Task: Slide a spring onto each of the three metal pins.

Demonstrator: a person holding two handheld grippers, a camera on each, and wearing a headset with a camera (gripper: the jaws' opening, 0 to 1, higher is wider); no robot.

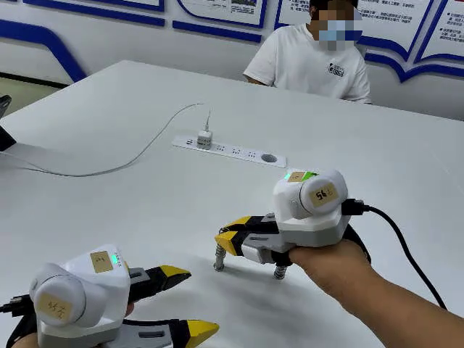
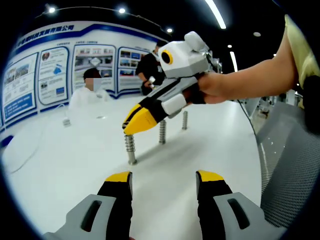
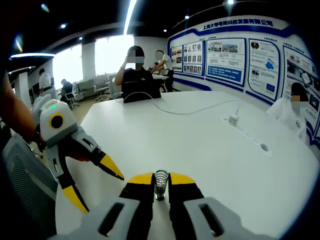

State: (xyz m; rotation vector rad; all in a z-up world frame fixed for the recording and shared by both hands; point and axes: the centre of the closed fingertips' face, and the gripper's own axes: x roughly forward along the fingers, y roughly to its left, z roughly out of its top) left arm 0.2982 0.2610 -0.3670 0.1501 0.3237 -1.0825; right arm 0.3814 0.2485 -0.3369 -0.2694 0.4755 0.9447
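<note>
One label tops right hand-held gripper: 54.

White table: power strip (charger plugged in, cable trailing left), three upright pins.

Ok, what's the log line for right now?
right hand-held gripper: shut on spring | left hand-held gripper: open | pins: three, upright

On my white worktop lies a power strip with a white charger plugged in, its cable trailing left; a person in white sits opposite
</note>
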